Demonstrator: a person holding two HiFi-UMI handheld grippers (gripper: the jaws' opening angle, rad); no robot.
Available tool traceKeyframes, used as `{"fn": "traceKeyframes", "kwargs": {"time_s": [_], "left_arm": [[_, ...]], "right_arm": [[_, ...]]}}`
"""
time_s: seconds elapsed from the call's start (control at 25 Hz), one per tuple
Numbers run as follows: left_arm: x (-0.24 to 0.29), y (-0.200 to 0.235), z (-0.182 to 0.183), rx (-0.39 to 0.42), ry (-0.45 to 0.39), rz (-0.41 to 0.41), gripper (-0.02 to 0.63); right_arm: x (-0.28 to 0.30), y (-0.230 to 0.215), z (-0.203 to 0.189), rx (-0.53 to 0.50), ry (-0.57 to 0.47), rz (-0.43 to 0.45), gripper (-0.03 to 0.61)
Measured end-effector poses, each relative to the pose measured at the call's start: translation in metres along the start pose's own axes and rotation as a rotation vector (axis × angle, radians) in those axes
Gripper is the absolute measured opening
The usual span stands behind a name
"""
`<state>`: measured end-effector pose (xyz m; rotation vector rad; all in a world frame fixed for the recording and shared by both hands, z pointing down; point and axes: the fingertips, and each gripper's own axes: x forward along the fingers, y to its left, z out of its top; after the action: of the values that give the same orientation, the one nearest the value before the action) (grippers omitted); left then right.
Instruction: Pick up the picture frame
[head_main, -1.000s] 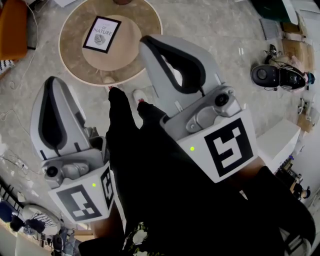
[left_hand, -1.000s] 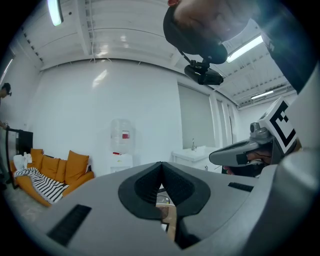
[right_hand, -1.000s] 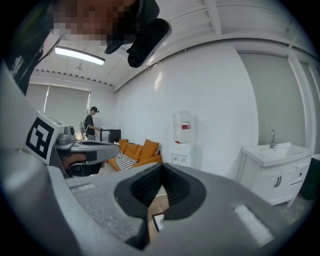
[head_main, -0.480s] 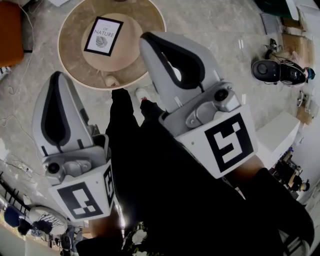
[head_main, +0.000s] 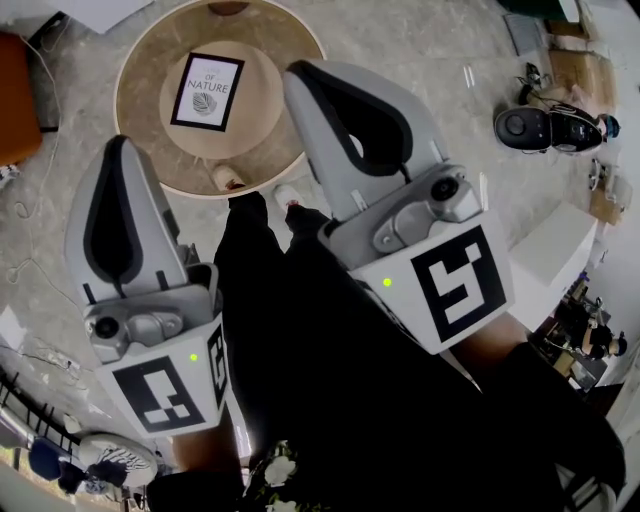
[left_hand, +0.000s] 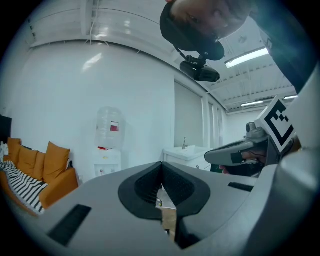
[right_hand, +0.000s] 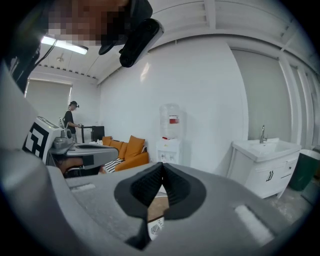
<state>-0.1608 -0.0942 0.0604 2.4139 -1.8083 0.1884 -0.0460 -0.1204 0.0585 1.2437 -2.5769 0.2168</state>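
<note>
You are facing the round table (head_main: 140, 120), its top lying bare around the picture frame (head_main: 207, 91), your legs (head_main: 255, 260) crowding its near edge.

**Frame on the table, grippers nearer**

The picture frame (head_main: 207, 91) lies flat on the middle of the round table (head_main: 140, 120), at the far side of the scene. Nearer, the left gripper (head_main: 119, 148) shows against the table's near-left edge and the right gripper (head_main: 300, 75) against its right edge. By the far wall, a water dispenser (right_hand: 170, 131) stands between a sofa (right_hand: 127, 149) on the left and a sink cabinet (right_hand: 267, 162) on the right.
</note>
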Motion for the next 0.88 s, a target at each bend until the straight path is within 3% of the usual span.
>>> {"fn": "traceKeyframes", "kwargs": {"time_s": [0.16, 0.56, 0.72, 0.88], "left_arm": [[0.005, 0.014, -0.002, 0.004, 0.006, -0.023, 0.014], [0.017, 0.017, -0.016, 0.017, 0.061, 0.000, 0.014], [0.032, 0.001, -0.017, 0.020, 0.077, 0.046, 0.014], [0.035, 0.020, -0.026, 0.011, 0.107, 0.128, 0.014]], "right_arm": [[0.010, -0.004, 0.005, -0.012, -0.007, -0.054, -0.003], [0.020, -0.021, -0.007, 0.004, 0.012, -0.066, -0.003], [0.018, -0.053, -0.015, -0.004, 0.019, -0.047, -0.003], [0.048, -0.054, -0.025, -0.005, 0.035, 0.021, -0.003]]}}
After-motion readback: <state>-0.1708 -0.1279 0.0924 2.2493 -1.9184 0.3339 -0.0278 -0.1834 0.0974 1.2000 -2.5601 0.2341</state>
